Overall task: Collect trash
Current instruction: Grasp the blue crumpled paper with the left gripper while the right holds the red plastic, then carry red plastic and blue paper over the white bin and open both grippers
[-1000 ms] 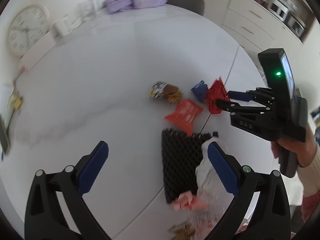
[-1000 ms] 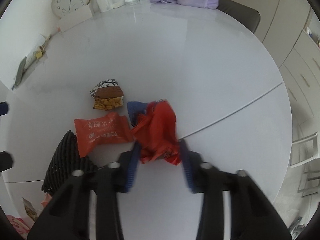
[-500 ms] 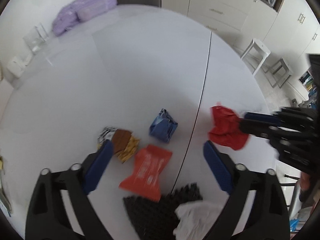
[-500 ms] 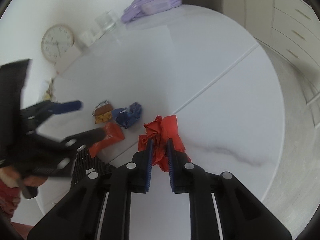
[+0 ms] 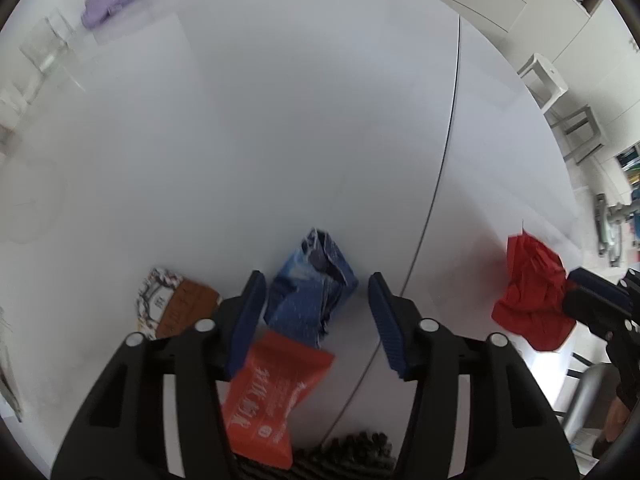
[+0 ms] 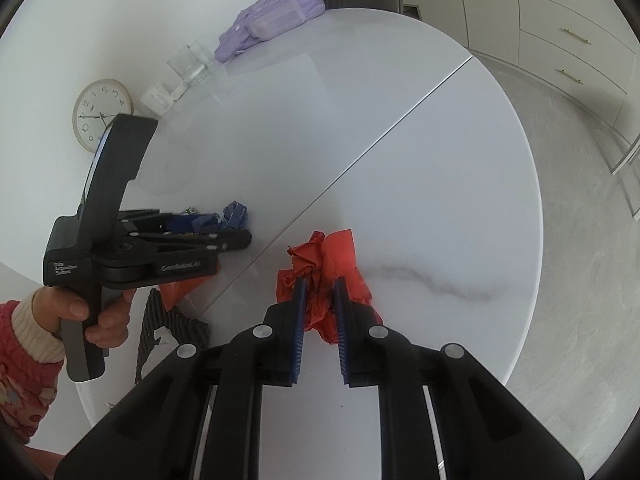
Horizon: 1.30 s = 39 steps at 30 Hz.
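Your right gripper [image 6: 320, 304] is clenched on the crumpled red wrapper [image 6: 324, 264], near the table [image 6: 440, 184] edge closest to you, just right of the seam. Only the right wrist view shows your left hand [image 6: 92, 312] on its handle, and the clock [image 6: 102, 114] and purple bag [image 6: 276, 20] at the far edge. Only the left wrist view shows the blue wrapper [image 5: 316, 284] clearly — crinkled, its long axis running away from you, tilted slightly right, just left of the seam. Your left gripper [image 5: 316, 316] has just been closing; the blue wrapper sits between the jaws, not yet pressed. The orange packet [image 5: 272, 396] lies below it, the brown snack wrapper [image 5: 176, 304] to its left.
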{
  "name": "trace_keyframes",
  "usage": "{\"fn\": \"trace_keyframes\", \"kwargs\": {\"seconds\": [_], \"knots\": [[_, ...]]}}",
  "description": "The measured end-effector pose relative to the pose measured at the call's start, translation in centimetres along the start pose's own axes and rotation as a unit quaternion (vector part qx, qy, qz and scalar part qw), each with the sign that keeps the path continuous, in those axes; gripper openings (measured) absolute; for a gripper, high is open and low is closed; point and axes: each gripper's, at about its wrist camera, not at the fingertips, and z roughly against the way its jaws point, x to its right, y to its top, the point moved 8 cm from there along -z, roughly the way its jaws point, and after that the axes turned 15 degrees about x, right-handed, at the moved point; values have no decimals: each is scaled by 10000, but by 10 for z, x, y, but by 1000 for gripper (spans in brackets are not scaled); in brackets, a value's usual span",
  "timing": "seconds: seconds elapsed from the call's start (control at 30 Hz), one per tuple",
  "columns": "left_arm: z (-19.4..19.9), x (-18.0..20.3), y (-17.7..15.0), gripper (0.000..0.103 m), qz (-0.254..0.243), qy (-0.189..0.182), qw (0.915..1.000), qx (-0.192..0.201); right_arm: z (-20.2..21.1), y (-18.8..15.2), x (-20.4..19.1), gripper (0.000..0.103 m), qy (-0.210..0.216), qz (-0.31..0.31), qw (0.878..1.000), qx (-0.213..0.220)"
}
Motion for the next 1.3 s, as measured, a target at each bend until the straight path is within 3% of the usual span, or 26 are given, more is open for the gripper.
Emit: {"fn": "trace_keyframes", "kwargs": {"seconds": [0.07, 0.23, 0.37, 0.5, 0.53, 0.73, 0.87, 1.07, 1.3], "knots": [[0, 4, 2, 42, -19, -42, 10000, 24, 1, -2, 2, 16, -20, 42, 10000, -23], [7, 8, 7, 41, 74, -109, 9997, 208, -3, -4, -3, 19, -28, 58, 9999, -78], [22, 4, 9, 41, 122, -118, 9991, 385, -5, -6, -6, 44, -120, 129, 9998, -88], [43, -6, 7, 41, 240, -112, 9983, 522, -8, -5, -10, 61, -159, 121, 9998, -76], [49, -6, 6, 41, 247, -88, 9981, 557, -11, -5, -11, 61, -210, 166, 9996, -94], [79, -13, 4, 41, 422, -59, 9964, 735, -32, -12, -14, 61, -567, 616, 9962, -251], [93, -12, 6, 41, 443, -56, 9956, 822, -36, -18, -17, 26, -715, 882, 9929, -347], [125, 4, -9, 41, 314, -110, 9951, 927, 4, -20, -13, 26, -650, 551, 9963, -126], [161, 88, -46, 41, -75, -863, 9927, 834, 93, -47, 14, 26, -865, 40, 9962, 91]]}}
